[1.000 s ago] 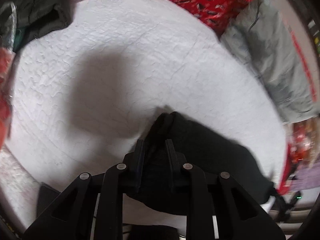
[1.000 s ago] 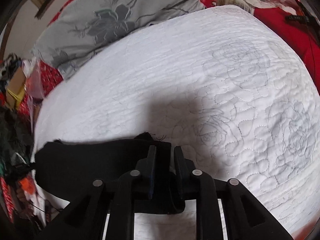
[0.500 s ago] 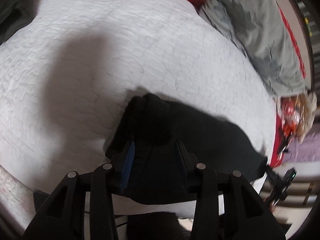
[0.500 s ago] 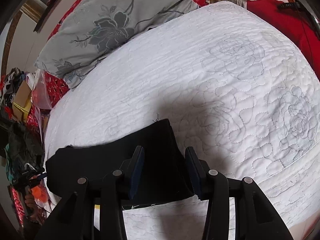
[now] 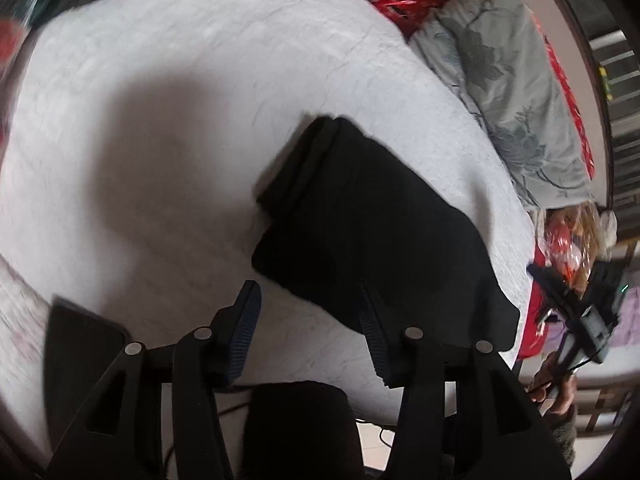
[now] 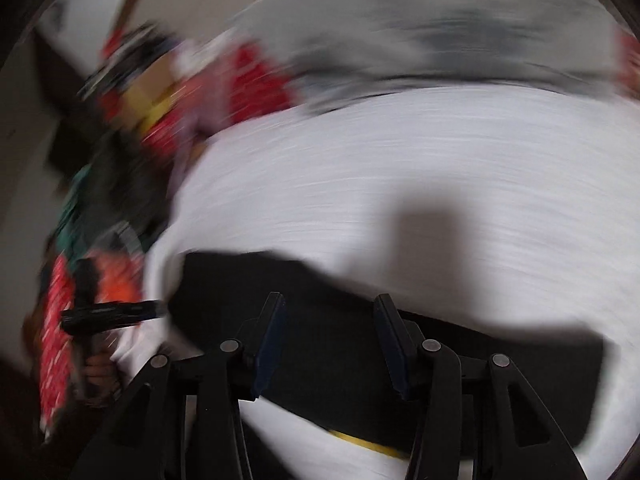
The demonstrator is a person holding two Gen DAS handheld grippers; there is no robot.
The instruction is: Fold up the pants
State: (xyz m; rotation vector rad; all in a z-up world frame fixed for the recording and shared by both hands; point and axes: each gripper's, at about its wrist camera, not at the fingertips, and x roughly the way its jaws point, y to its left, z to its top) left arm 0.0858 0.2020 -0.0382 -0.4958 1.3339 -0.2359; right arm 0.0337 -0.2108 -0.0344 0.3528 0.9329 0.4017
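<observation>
One pair of black pants (image 5: 376, 232) lies folded on the white quilt (image 5: 168, 120), just ahead of the left gripper (image 5: 308, 320), whose two fingers are spread and empty. The right gripper (image 6: 328, 336) hangs over the pants, fingers likewise spread. One grey pillow (image 5: 512, 80) lies beyond.

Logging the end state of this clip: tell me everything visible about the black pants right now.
The black pants lie folded into a compact, roughly rectangular bundle on the white quilt, near its front edge. The fabric looks soft, matte and plain. Stacked layers show along the far-left folded edge. Only the quilt touches them: the left gripper and right gripper are both open, with no fabric between their fingers. The right wrist view is motion-blurred, so finer detail cannot be made out there.
</observation>
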